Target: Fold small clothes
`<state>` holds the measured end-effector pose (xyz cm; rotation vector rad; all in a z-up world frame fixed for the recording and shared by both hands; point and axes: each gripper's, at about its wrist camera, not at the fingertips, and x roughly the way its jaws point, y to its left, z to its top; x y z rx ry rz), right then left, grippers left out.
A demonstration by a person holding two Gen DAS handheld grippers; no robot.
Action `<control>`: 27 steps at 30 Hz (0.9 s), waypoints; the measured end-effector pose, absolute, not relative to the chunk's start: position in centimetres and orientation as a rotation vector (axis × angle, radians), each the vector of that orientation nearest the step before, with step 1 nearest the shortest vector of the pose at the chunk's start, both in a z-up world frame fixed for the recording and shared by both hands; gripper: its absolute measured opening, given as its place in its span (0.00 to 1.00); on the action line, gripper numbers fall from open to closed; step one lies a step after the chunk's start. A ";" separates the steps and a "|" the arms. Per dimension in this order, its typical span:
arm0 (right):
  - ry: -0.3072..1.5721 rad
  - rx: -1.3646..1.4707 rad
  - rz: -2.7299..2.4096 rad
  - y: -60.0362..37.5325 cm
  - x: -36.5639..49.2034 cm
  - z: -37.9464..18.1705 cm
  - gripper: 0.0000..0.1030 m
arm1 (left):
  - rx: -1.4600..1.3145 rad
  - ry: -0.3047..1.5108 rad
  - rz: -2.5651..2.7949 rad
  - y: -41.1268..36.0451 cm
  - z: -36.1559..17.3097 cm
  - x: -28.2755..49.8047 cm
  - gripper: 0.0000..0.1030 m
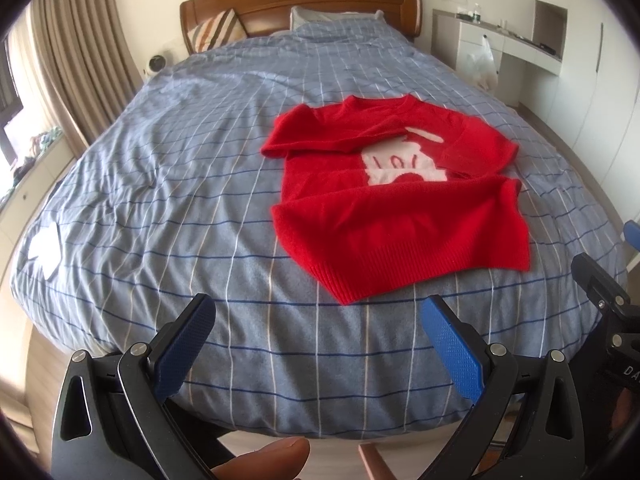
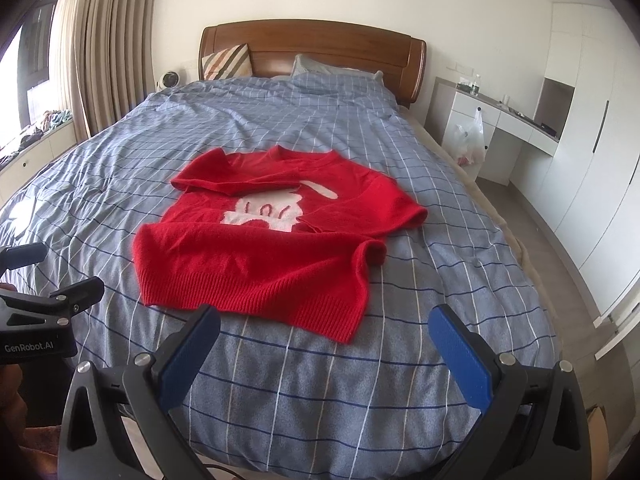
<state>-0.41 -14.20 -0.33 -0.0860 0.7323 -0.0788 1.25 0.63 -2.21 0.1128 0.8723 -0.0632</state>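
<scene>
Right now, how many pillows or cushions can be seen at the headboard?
2. A striped cushion leans on the headboard at the left; a grey-blue pillow lies to its right, partly under the checked cover. Others may be hidden.

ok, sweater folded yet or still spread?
Partly folded. The red sweater lies on the bed with both sleeves folded in across the chest; the body below is still spread flat, hem toward the camera.

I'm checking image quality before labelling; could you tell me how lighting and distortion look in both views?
Left wrist: daylight from the window side, strong fisheye bowing the bed, dark vignette corners. Right wrist: evenly lit, red sweater sharp, same barrel curvature.
</scene>
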 end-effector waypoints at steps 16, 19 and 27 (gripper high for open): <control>0.746 -0.082 -0.082 -14.3 -0.3 -0.5 1.00 | 0.129 0.872 -0.059 0.2 -2.6 1.1 1.00; 0.748 -0.081 -0.084 -14.2 -0.2 -0.6 1.00 | 0.134 0.871 -0.058 0.1 -2.5 1.1 1.00; 0.750 -0.083 -0.087 -14.2 -0.2 -0.6 1.00 | 0.139 0.870 -0.058 0.1 -2.3 1.0 1.00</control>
